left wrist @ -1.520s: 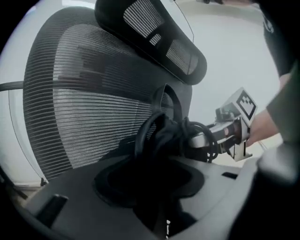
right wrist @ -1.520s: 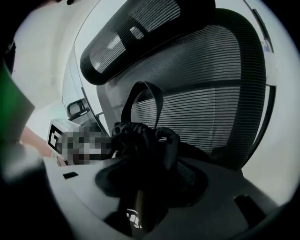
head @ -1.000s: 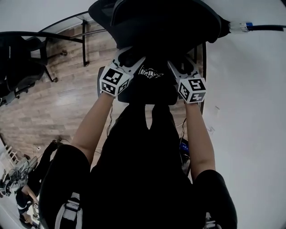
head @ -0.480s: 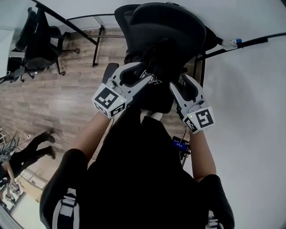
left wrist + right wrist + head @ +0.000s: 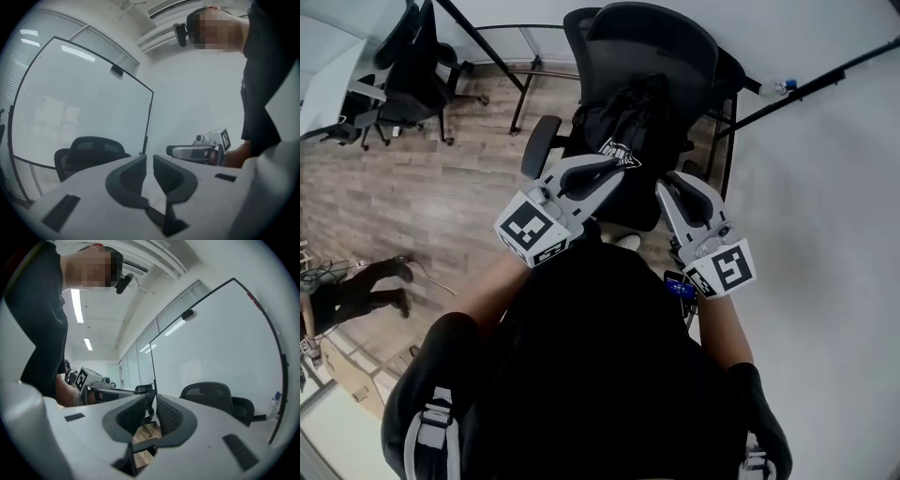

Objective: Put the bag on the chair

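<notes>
A black bag (image 5: 623,131) with a white logo rests on the seat of a black mesh office chair (image 5: 675,47), leaning against its backrest. Both grippers hover above and in front of it, touching nothing. My left gripper (image 5: 614,169) (image 5: 150,159) has just been closing its jaws; only a narrow slit is left and nothing lies in it. My right gripper (image 5: 675,183) (image 5: 152,399) has narrowed the same way, also with nothing between the pads. Each gripper view shows the other gripper beside it and a chair back beyond.
A second office chair (image 5: 408,75) stands on the wooden floor (image 5: 441,187) at the upper left. Black table legs (image 5: 520,84) run behind the chair. A glass-framed whiteboard (image 5: 79,98) stands beyond. Another person (image 5: 356,286) is at the left edge.
Both grippers have risen and drawn back from the bag, which now sits free on the chair. Their jaws went from wide open to nearly closed. The view shifted upward.
</notes>
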{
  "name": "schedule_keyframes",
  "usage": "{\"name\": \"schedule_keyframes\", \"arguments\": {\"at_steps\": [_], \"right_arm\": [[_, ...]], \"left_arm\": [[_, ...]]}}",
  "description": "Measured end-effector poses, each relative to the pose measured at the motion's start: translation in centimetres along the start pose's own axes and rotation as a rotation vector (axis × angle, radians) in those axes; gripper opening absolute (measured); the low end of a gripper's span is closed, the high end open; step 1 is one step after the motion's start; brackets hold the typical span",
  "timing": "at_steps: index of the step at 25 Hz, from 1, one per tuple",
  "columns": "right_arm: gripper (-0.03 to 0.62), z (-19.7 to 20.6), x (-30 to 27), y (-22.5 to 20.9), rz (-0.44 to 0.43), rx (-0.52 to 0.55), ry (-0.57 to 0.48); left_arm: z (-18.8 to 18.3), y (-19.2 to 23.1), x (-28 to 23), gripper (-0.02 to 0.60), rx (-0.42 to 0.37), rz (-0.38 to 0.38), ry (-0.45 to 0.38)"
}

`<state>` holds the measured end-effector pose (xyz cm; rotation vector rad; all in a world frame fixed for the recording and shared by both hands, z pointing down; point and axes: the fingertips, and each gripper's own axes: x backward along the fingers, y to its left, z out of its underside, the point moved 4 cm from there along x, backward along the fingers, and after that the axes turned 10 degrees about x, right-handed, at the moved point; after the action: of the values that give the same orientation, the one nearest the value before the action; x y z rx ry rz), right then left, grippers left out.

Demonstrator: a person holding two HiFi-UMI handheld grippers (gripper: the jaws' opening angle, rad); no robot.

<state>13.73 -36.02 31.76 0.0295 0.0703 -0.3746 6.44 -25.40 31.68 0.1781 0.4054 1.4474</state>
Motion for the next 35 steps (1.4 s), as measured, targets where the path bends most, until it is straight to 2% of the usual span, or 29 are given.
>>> {"name": "schedule_keyframes", "arguments": {"at_steps": [4, 12, 17, 24, 35], "right_arm": [[0.015, -1.6, 1.5, 1.1, 0.021, 0.025, -0.042], [0.002, -3.6, 2.2, 2.5, 0.028, 0.07, -0.074], [0.001, -3.7, 1.7, 2.3, 0.021, 0.092, -0.058], [0.002, -3.5, 0.6, 0.9, 0.056, 0.102, -0.052], [0.002, -3.1, -0.7, -0.8, 0.077, 0.088, -0.035]], "left_arm": [[-0.6, -2.2, 0.2, 0.024, -0.024, 0.0, -0.015], [-1.4, -4.5, 0.1, 0.006, -0.084, 0.038, -0.025], [-1.9, -4.1, -0.6, 0.006, -0.088, 0.056, -0.037], [-2.5, -2.9, -1.7, 0.006, -0.109, 0.071, -0.045], [-3.2, -0.8, -2.3, 0.006, -0.143, 0.066, -0.052]]}}
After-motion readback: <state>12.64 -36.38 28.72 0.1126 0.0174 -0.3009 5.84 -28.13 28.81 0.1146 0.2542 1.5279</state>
